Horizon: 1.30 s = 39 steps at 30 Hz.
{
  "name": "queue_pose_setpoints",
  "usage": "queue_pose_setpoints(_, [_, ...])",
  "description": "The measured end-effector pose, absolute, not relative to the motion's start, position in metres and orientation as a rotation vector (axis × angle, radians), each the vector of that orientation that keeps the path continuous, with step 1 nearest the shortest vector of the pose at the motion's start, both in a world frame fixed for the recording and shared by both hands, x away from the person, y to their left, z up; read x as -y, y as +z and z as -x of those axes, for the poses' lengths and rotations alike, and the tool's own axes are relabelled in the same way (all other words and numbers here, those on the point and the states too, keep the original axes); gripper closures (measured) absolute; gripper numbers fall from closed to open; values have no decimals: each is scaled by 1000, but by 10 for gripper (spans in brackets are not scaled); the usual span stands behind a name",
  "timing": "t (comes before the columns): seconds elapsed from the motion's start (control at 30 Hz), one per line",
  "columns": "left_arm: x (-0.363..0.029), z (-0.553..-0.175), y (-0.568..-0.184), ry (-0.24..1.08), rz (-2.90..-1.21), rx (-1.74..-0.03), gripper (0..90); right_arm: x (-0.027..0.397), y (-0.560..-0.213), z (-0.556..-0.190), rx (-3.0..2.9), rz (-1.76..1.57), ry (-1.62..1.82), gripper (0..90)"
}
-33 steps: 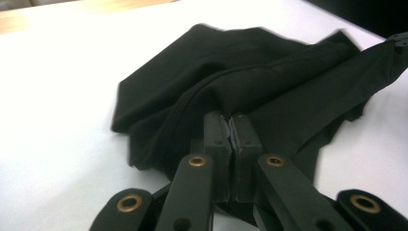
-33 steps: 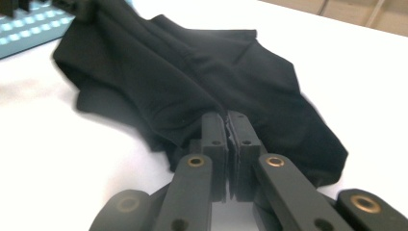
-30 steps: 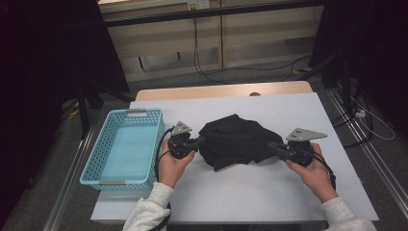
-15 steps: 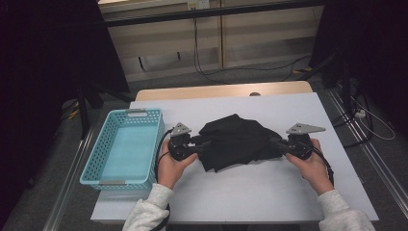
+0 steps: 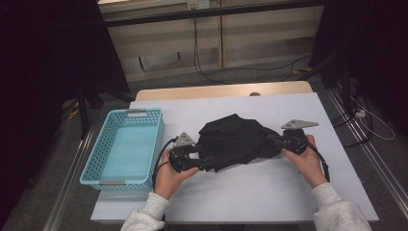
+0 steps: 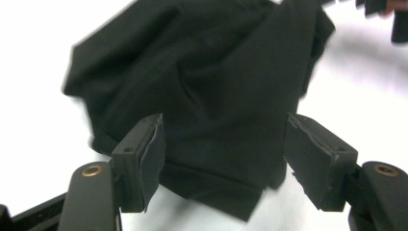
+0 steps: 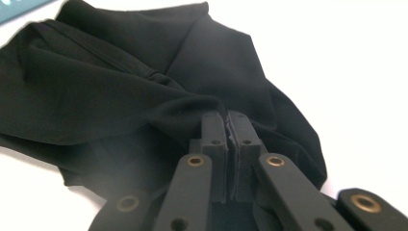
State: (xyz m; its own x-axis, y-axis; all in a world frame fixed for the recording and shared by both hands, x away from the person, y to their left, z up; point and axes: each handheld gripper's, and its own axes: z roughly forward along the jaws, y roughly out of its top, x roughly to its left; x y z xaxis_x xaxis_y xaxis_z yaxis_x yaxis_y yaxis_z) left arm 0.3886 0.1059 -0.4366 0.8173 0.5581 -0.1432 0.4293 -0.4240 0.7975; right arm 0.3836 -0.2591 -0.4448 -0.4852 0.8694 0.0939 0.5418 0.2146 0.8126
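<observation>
The black cloth [image 5: 236,142] lies mid-table. The left gripper [image 6: 223,161] has just been opening; its jaws stand spread, the cloth's edge lying between them unpinched. The right gripper [image 7: 227,120] pinches the cloth's far fold.

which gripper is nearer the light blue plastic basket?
Left. The left gripper sits just beside the light blue plastic basket, jaws open; the right gripper is across the black cloth, clamping it.

High view looks down and forward over table [image 5: 240,192]; both gripper views sit close, sharing the cloth [image 5: 235,142]
</observation>
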Motion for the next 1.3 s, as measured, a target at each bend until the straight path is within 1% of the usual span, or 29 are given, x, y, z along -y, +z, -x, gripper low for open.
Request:
queue_pose_setpoints(0.27, [-95,-389,-456,175,-2156,-730,316,254,-448,-385,-2133,-1289,1133,863])
queue_pose_setpoints(0.33, [-94,-389,-456,169,-2157,-728,323,253,-448,-385,-2138,-1284,1133,842])
queue_pose_setpoints(0.43, [-96,-390,-456,176,-2157,-737,368,251,-450,-382,-2151,-1261,1120,809])
queue_pose_setpoints(0.57, [-96,-389,-456,155,-2166,-766,507,248,-449,-377,-2154,-1224,1116,738])
queue_pose_setpoints(0.63, [-96,-389,-456,160,-2184,-765,602,247,-448,-374,-2163,-1210,1119,710])
queue_pose_setpoints(0.67, [-96,-389,-456,172,-2187,-769,641,246,-448,-372,-2165,-1206,1117,681])
queue_pose_setpoints(0.73, [-97,-390,-455,161,-2193,-795,748,246,-447,-368,-2171,-1189,1115,659])
queue_pose_setpoints(0.8, [-97,-390,-453,162,-2199,-804,831,247,-447,-363,-2175,-1172,1112,599])
queue_pose_setpoints(0.93, [-97,-391,-449,146,-2179,-834,847,252,-446,-354,-2157,-1198,1129,534])
queue_pose_setpoints(0.97, [-97,-391,-447,135,-2162,-836,848,253,-446,-353,-2153,-1202,1137,531])
queue_pose_setpoints(1.03, [-100,-392,-443,151,-2142,-836,849,255,-445,-350,-2138,-1200,1151,497])
queue_pose_setpoints(1.1, [-104,-394,-439,141,-2113,-844,850,255,-443,-347,-2129,-1206,1160,488])
queue_pose_setpoints(1.17, [-106,-395,-436,123,-2091,-865,851,255,-443,-341,-2123,-1199,1167,460])
queue_pose_setpoints(1.3, [-112,-397,-431,139,-2048,-892,852,255,-443,-336,-2125,-1201,1175,442])
